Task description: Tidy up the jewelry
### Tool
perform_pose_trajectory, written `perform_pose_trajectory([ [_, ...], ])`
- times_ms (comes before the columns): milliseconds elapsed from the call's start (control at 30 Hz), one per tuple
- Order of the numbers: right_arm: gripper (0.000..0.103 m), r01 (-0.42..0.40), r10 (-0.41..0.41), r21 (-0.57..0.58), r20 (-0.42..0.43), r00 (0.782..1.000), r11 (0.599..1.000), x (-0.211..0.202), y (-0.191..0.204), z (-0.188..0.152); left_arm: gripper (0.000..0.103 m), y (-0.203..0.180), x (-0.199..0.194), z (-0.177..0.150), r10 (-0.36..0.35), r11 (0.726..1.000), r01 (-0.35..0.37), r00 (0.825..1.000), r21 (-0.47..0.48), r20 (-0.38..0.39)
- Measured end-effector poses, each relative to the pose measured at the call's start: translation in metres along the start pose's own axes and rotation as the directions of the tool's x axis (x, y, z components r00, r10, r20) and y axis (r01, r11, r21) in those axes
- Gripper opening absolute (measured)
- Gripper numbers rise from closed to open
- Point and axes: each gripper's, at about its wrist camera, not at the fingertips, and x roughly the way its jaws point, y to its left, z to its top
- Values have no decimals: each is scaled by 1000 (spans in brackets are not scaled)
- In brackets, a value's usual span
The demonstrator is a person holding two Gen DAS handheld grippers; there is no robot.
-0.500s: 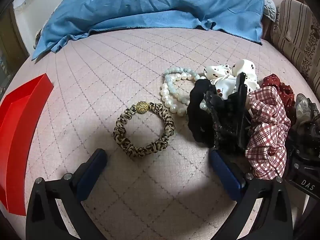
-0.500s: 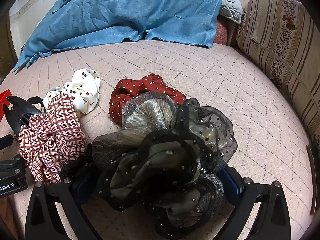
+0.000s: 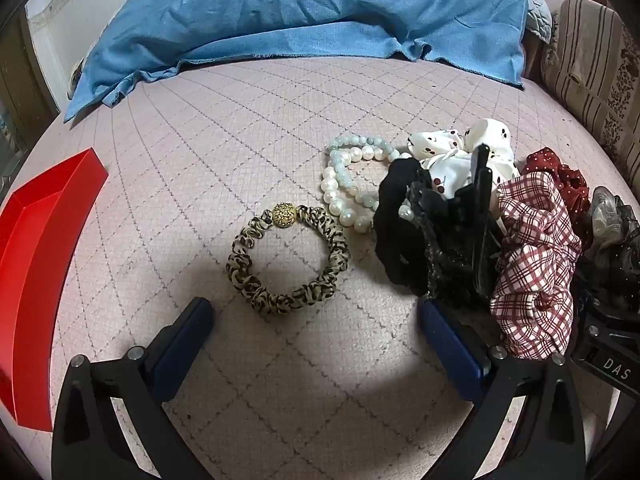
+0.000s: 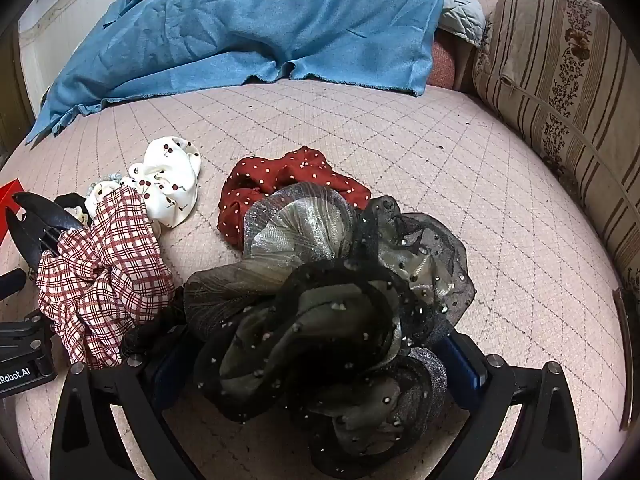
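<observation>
- Nothing has shifted in the last half second: both tools hover as before, so sorting has not begun.
- The left gripper [image 3: 312, 316] gapes wide and empty, just short of the leopard band [image 3: 288, 258], a ruched fabric ring with a gold bead.
- The right gripper [image 4: 316, 354] is spread wide around the tulle scrunchie [image 4: 328, 320]; the pads seem not to press it.
- Beside the leopard band lie glossy pearls [image 3: 348, 184] and a hard red tray [image 3: 44, 240].

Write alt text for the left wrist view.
Open tongs hover over a leopard-print scrunchie lying alone on a pink quilted surface. To its right sit pearl bracelets and a heap of scrunchies; a red tray lies at the left edge, a blue cloth behind.
</observation>
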Motion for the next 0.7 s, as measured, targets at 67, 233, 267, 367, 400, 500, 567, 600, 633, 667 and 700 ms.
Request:
perform_pose_trajectory([
  [67, 103, 0, 0, 0, 0, 1000, 1000, 0, 0, 0, 103, 0, 0, 0, 1, 1000, -1, 1000, 0, 1],
  [233, 103, 0, 0, 0, -1, 1000, 1000, 0, 0, 0, 103, -1, 0, -1, 1, 1000, -1, 1000, 1, 2],
  [267, 103, 0, 0, 0, -1, 1000, 1000, 0, 0, 0, 103, -1, 0, -1, 1, 1000, -1, 1000, 1, 2],
  [367, 103, 0, 0, 0, -1, 1000, 1000, 0, 0, 0, 103, -1, 0, 0, 1, 1000, -1, 1000, 1, 1],
  [400, 103, 0, 0, 0, 0, 1000, 1000, 0, 0, 0, 103, 0, 0, -1, 0, 1000, 0, 1000, 0, 2],
  [500, 103, -1, 1, 0, -1, 1000, 1000, 0, 0, 1, 103, -1, 0, -1, 1, 1000, -1, 1000, 1, 2],
  [567, 103, 3, -3, -3, 0, 1000, 1000, 0, 0, 1, 103, 0, 0, -1, -2, 1000, 2, 1000, -2, 1],
  [600, 103, 4, -4, -3, 0, 1000, 1000, 0, 0, 1, 103, 0, 0, -1, -4, 1000, 4, 1000, -3, 1],
  [633, 103, 3, -3, -3, 1, 1000, 1000, 1, -2, 2, 103, 1, 1, 0, -7, 1000, 7, 1000, -5, 0],
  [667, 103, 0, 0, -1, -1, 1000, 1000, 1, -2, 2, 103, 2, 1, 0, -9, 1000, 9, 1000, -5, -2],
  [700, 103, -4, 4, 3, -1, 1000, 1000, 1, -3, 3, 103, 2, 1, 0, -11, 1000, 11, 1000, 0, -5],
])
